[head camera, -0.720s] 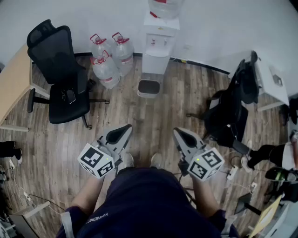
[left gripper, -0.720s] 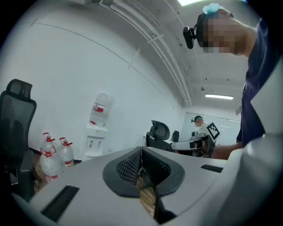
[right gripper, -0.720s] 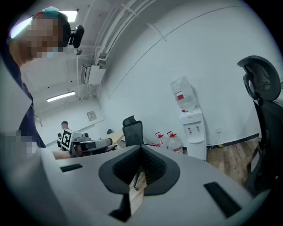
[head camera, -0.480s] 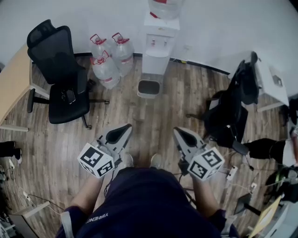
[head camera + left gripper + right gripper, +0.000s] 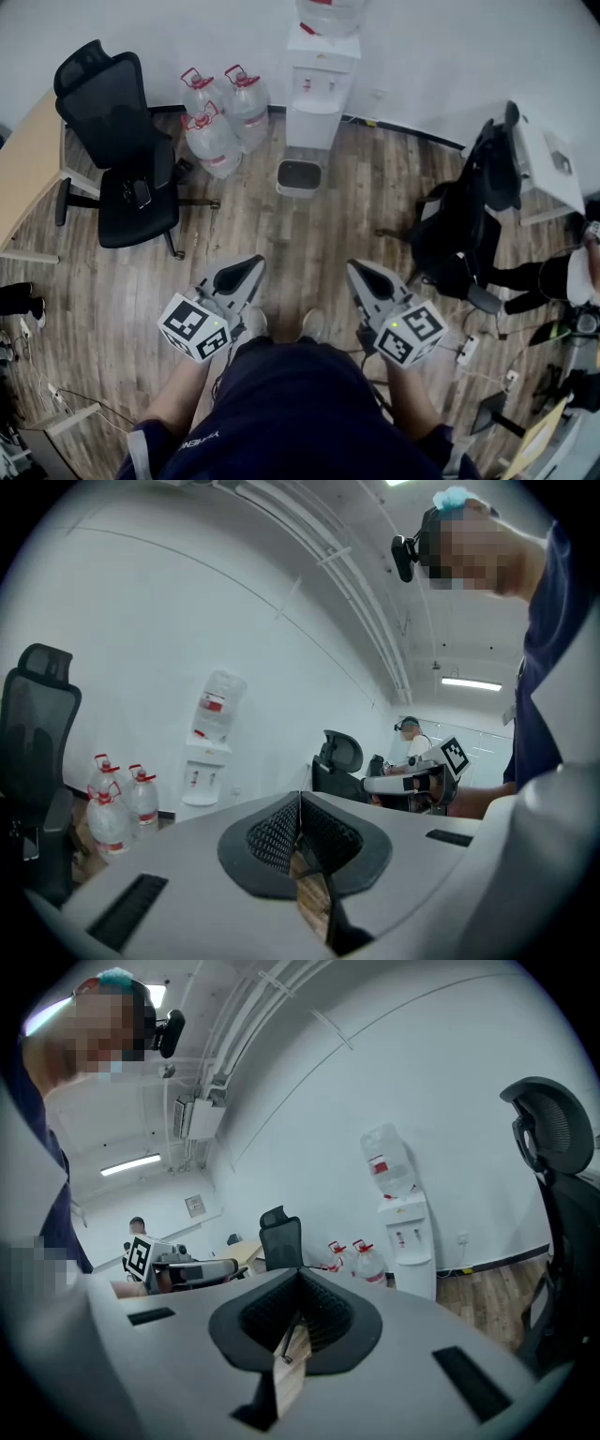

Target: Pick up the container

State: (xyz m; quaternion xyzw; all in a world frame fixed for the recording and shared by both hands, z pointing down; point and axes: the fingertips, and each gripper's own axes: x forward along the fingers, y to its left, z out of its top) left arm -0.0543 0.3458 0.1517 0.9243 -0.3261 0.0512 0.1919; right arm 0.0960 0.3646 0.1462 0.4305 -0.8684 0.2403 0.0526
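1. Wood-plank floor (image 5: 328,234) ran up to a white wall (image 5: 450,56), seen from above a person in a dark shirt.
2. A white water dispenser (image 5: 319,89) stood against the wall, with three large water bottles (image 5: 220,117) on the floor just to its left.
3. The container (image 5: 300,175), a small rectangular open-topped bin, sat on the floor just in front of the dispenser.
4. A black office chair (image 5: 122,159) stood at the left, and another dark chair (image 5: 469,225) at the right.
5. The left tongs (image 5: 249,265) were closed tip to tip with nothing between them, well apart from the container.
6. The right tongs (image 5: 354,269) were likewise closed and empty, beside the left pair, both pointing toward the container.
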